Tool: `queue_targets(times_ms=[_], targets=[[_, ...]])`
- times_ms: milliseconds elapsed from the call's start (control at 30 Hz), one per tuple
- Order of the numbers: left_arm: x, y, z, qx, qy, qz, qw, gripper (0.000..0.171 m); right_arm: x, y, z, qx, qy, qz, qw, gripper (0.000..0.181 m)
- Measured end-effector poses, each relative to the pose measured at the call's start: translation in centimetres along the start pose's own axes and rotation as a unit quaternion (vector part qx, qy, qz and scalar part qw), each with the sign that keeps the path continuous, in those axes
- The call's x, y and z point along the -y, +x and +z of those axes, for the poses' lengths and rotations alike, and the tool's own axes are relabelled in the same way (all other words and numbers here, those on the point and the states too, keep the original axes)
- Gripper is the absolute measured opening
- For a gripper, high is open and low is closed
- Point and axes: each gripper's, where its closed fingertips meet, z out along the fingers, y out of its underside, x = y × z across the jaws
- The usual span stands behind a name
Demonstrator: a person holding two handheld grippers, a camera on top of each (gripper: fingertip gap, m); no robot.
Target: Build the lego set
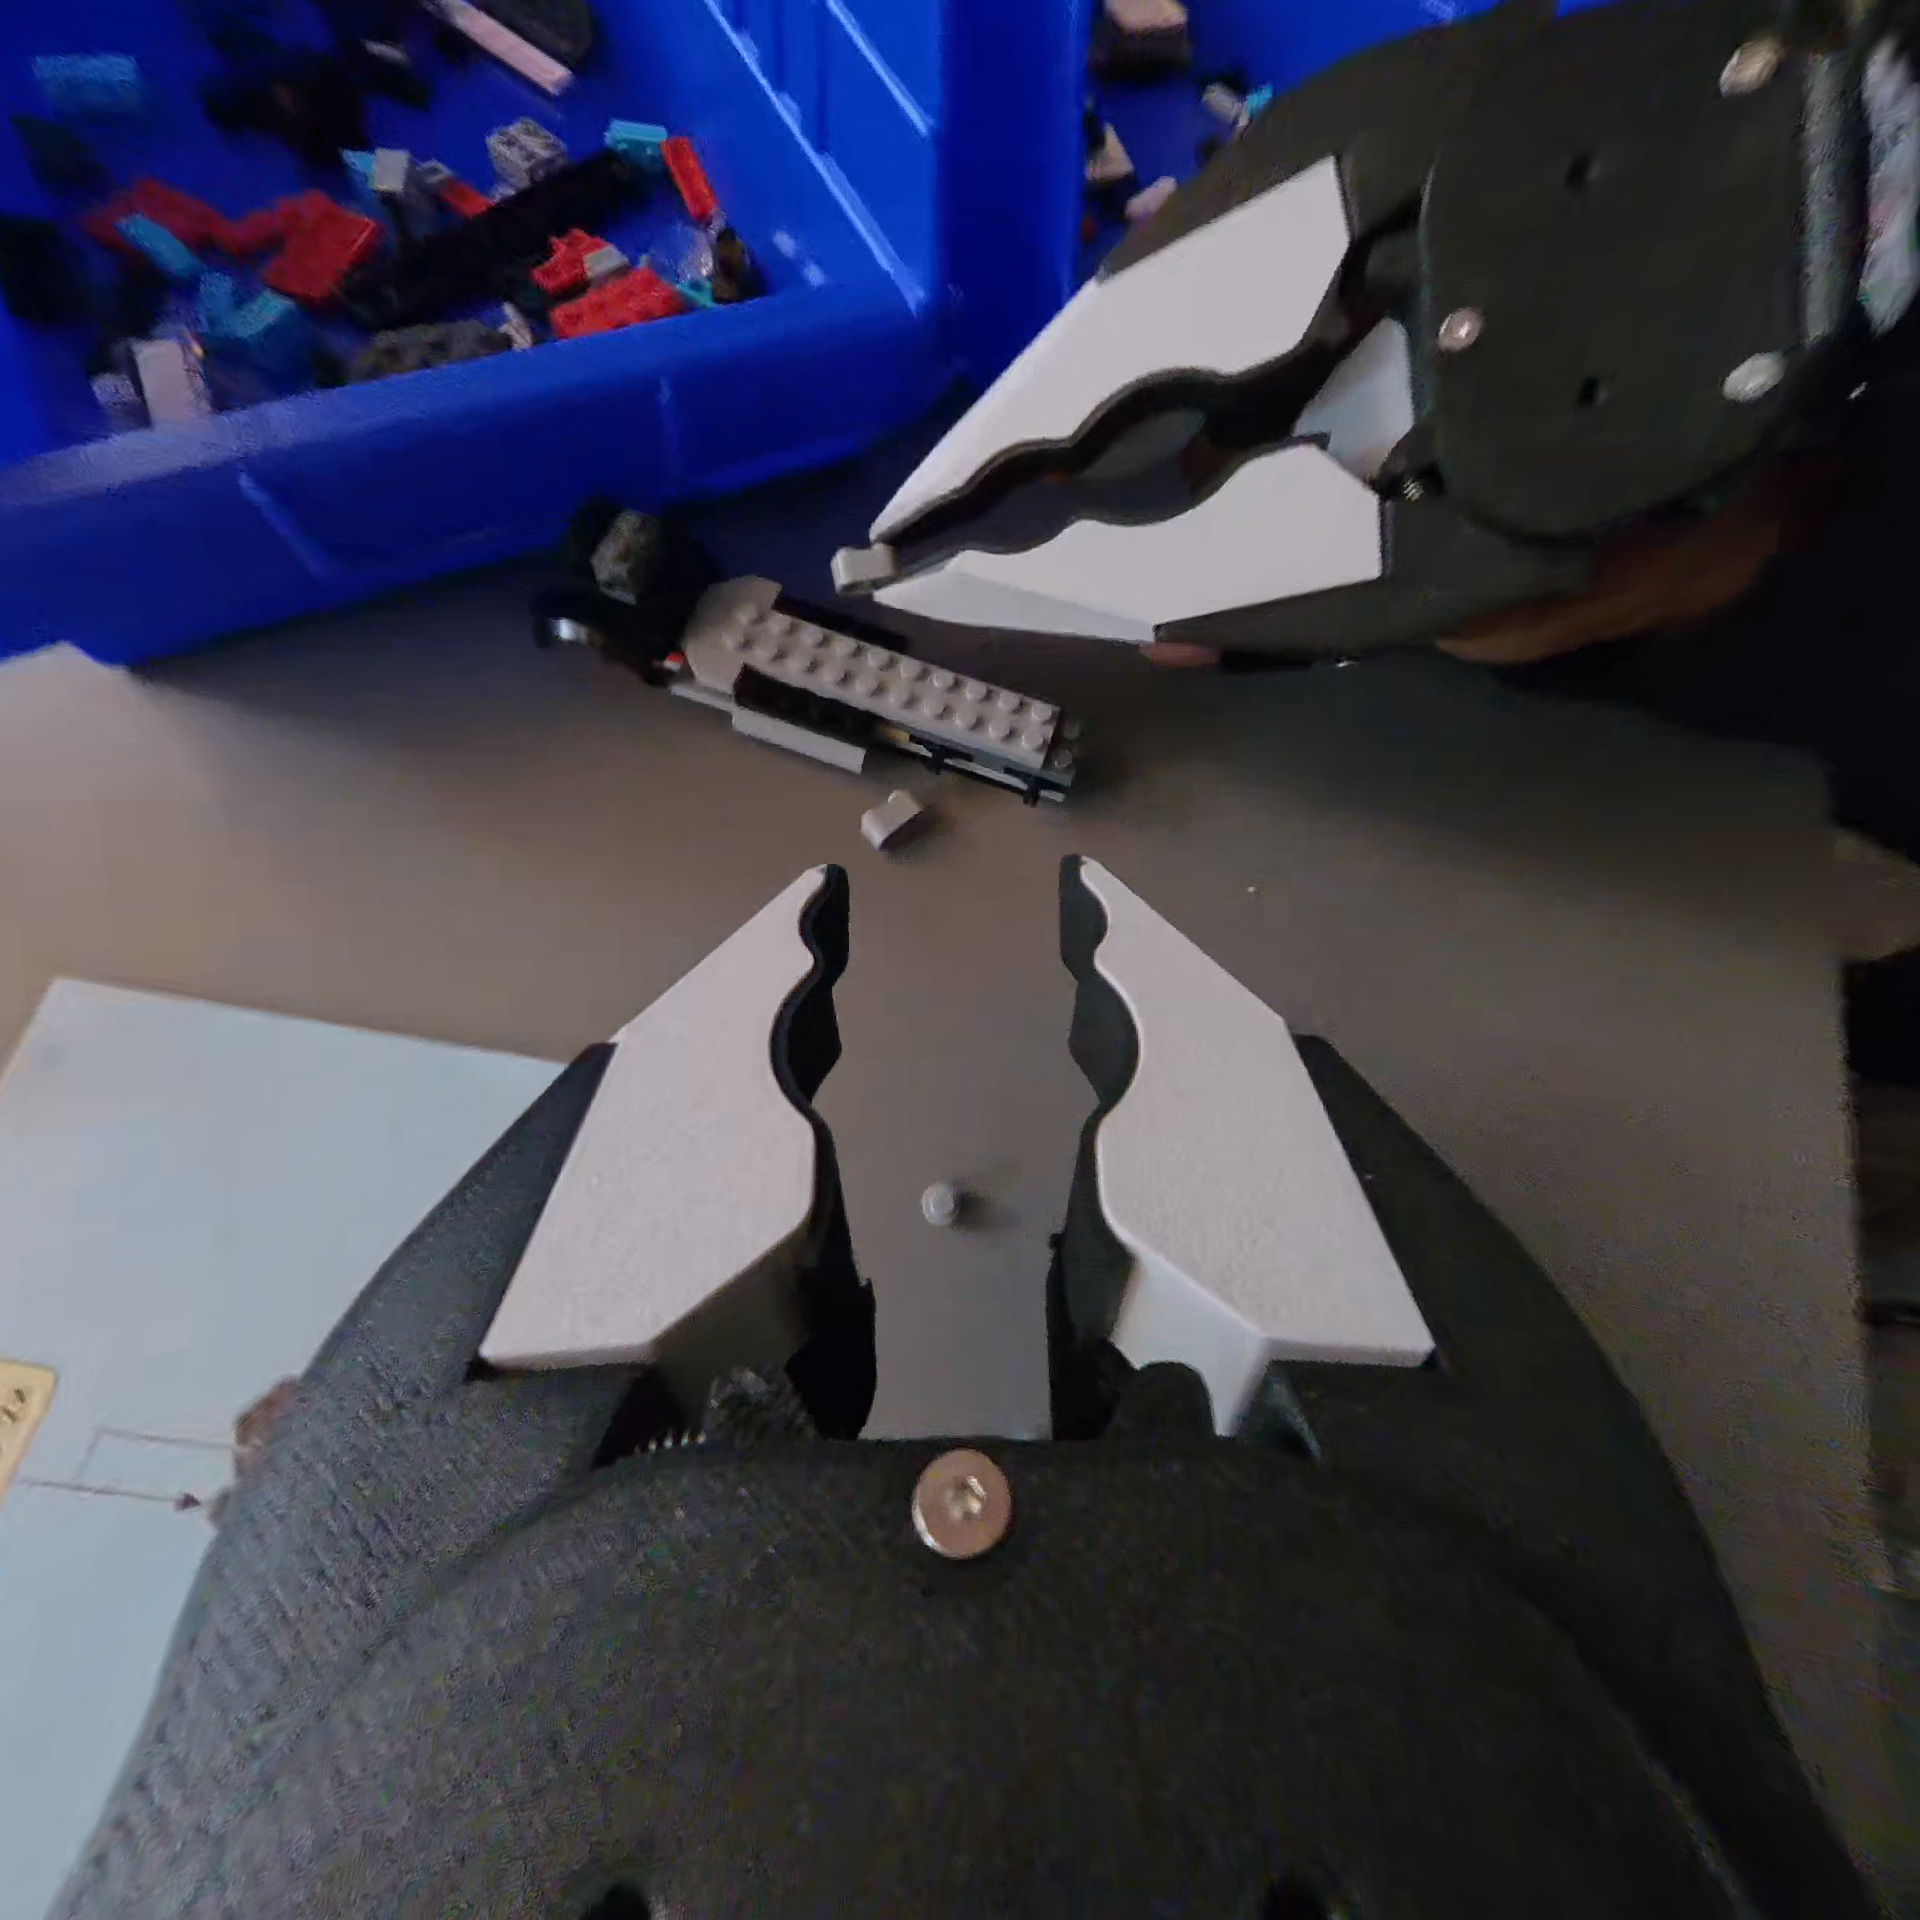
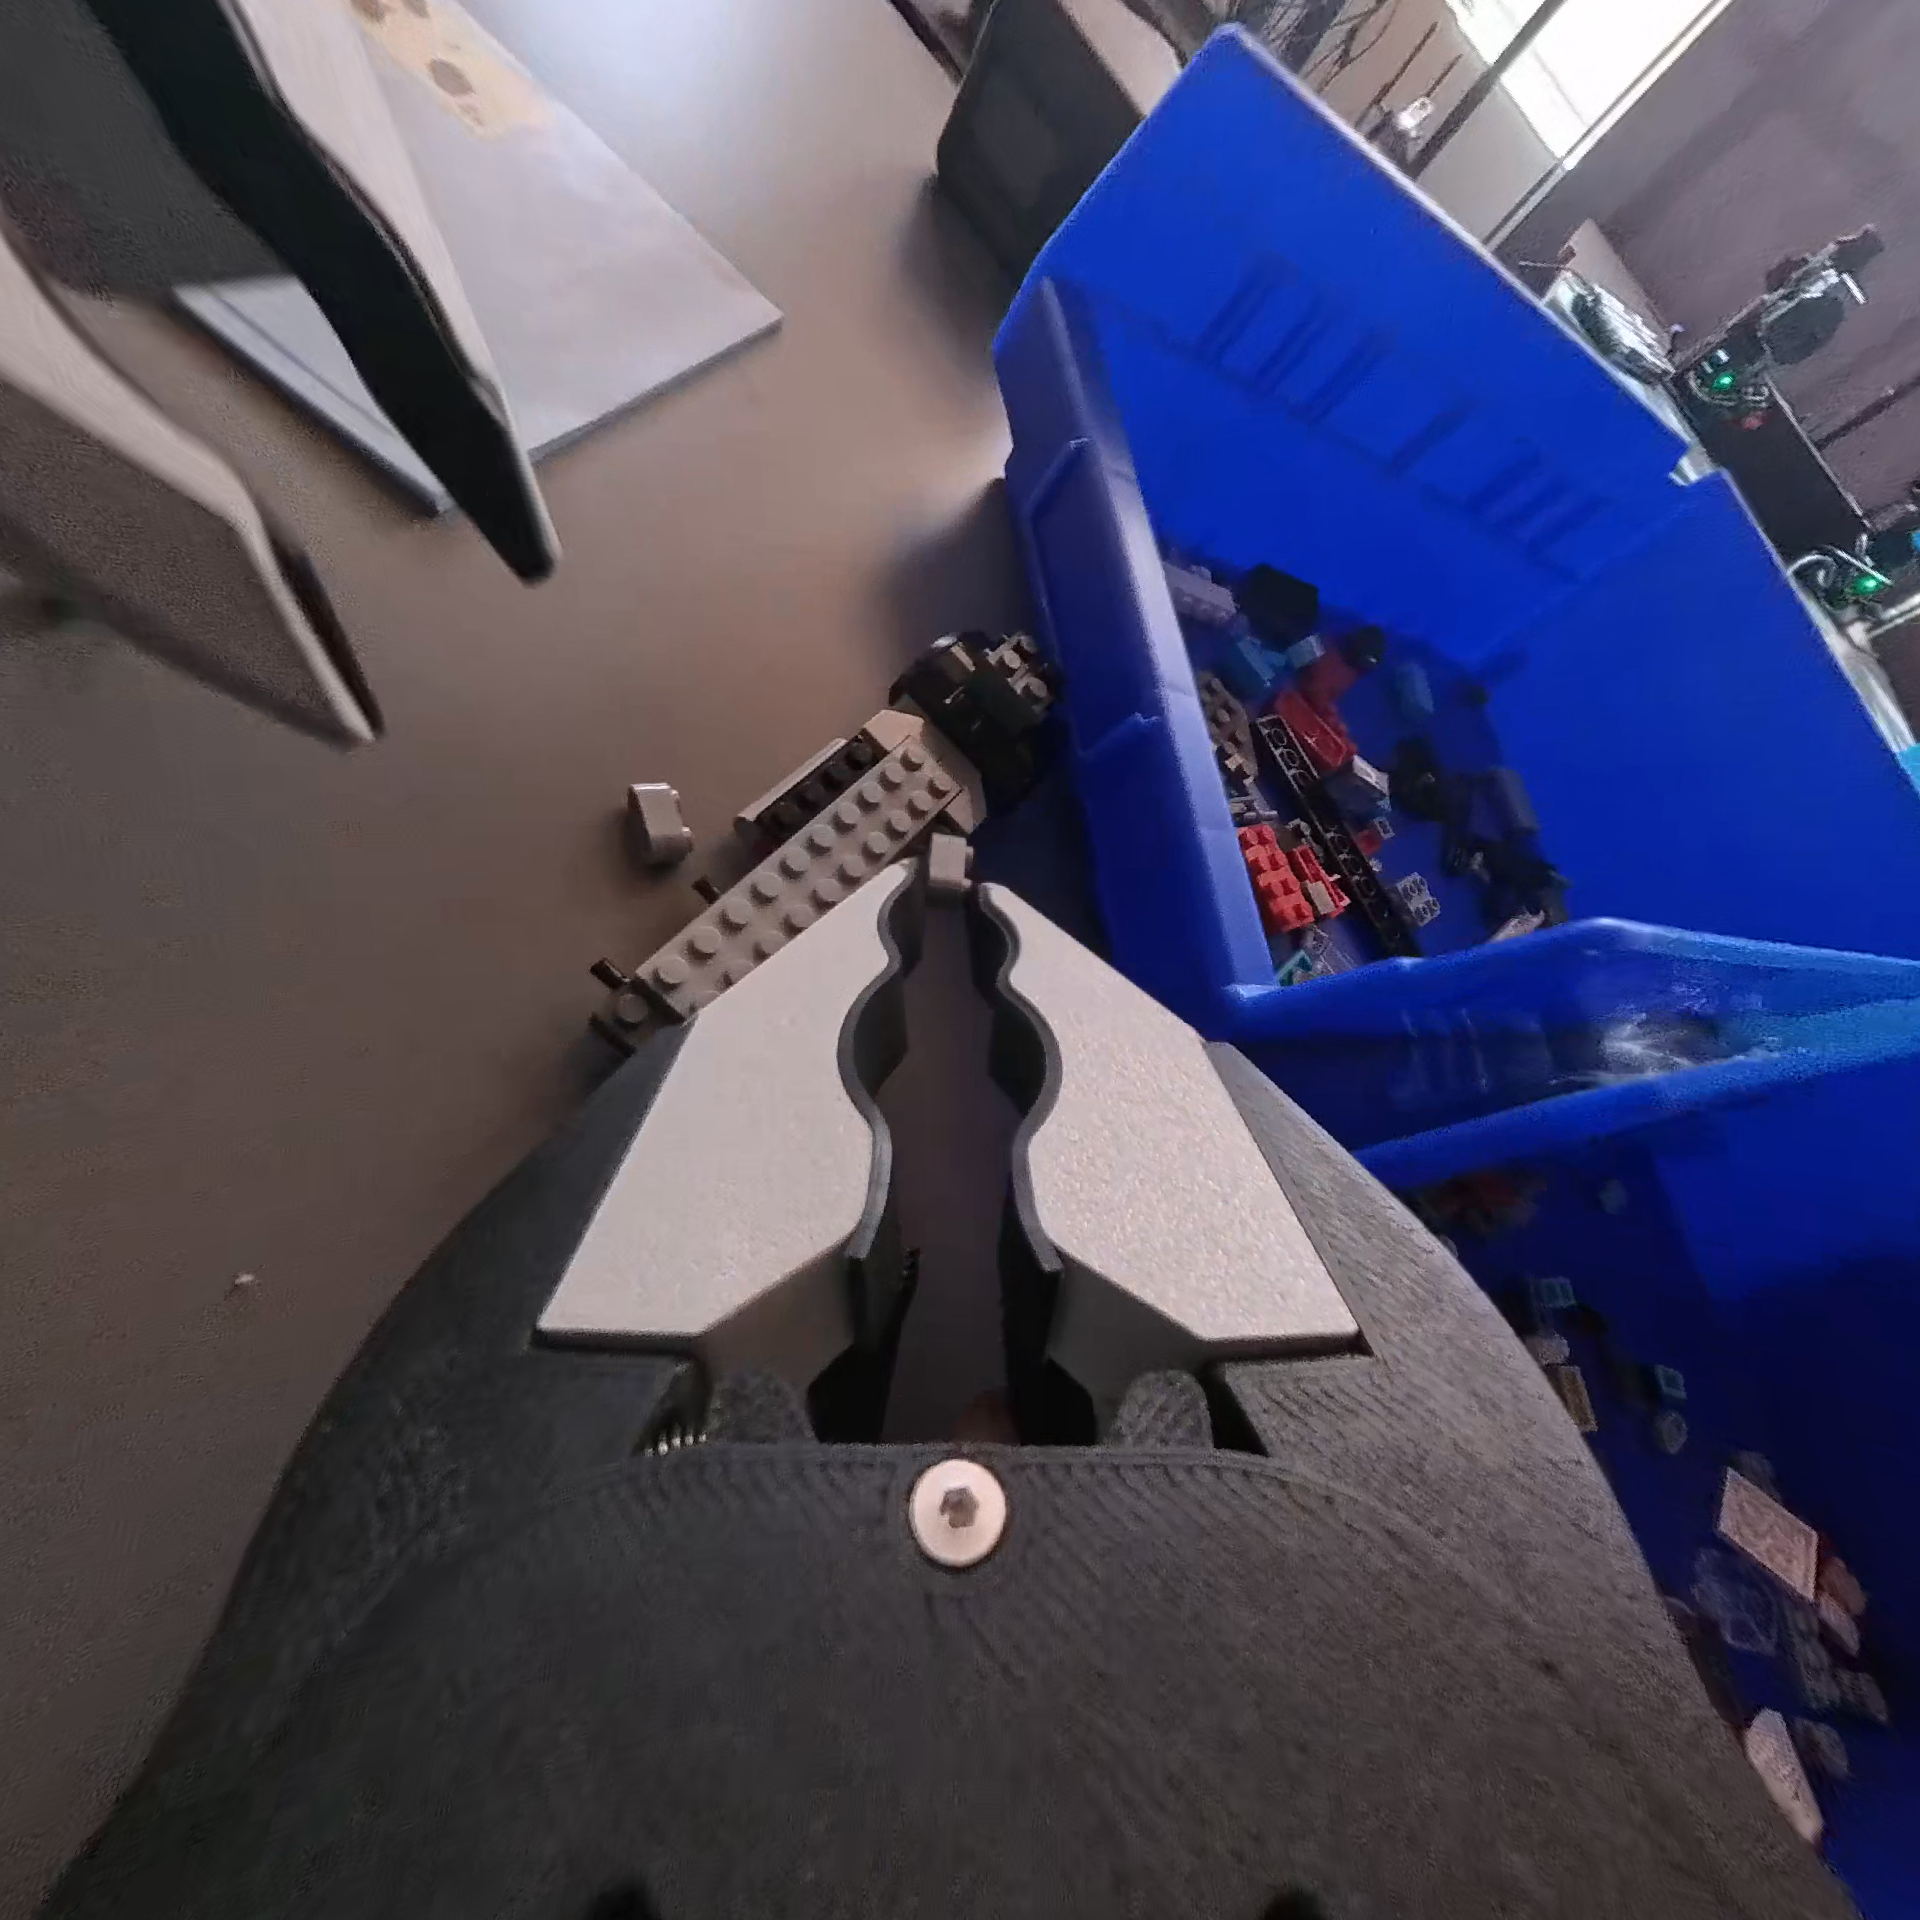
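Note:
A partly built grey and black lego model [image 1: 831,675] lies on the dark table by the blue bins; it also shows in the right wrist view [image 2: 831,873]. My right gripper [image 2: 948,883] is shut on a small grey piece [image 2: 948,864] and holds it just above the model's studded grey plate; the left wrist view shows that gripper [image 1: 878,561] and the piece [image 1: 860,568] too. A loose small grey piece [image 1: 894,819] lies on the table beside the model, just ahead of my left gripper [image 1: 951,883], which is open and empty. A tiny grey round stud [image 1: 940,1203] lies between its fingers.
A blue bin [image 1: 468,447] with several red, black, teal and grey pieces stands behind the model, also in the right wrist view [image 2: 1143,727]. A second blue bin [image 2: 1662,1195] sits beside it. A light blue instruction booklet [image 1: 208,1195] lies at the left. Tip to tip, the grippers are about 8 centimetres apart.

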Motion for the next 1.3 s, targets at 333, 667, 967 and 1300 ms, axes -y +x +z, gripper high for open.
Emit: queue_targets(times_ms=[333, 667, 967, 1300], targets=[[-0.9, -1.5, 4.1, 0.069, -0.079, 0.044, 0.994, 0.022, 0.4, 0.6, -0.7, 0.022, 0.030, 0.052, 0.998, 0.010], [-3.2, -1.8, 0.2, 0.103, -0.078, 0.012, 0.992, 0.007, 0.8, 0.6, -1.1, 0.045, 0.055, 0.073, 0.995, 0.010], [-1.4, -1.7, -1.0, 0.121, -0.051, -0.064, 0.989, 0.025, 0.8, 0.8, -0.9, 0.071, 0.055, 0.106, 0.990, 0.010], [1.2, 0.0, 5.9, 0.144, -0.039, -0.114, 0.982, 0.052, 0.8, 0.9, -1.1, 0.068, 0.064, 0.111, 0.989, 0.010]])
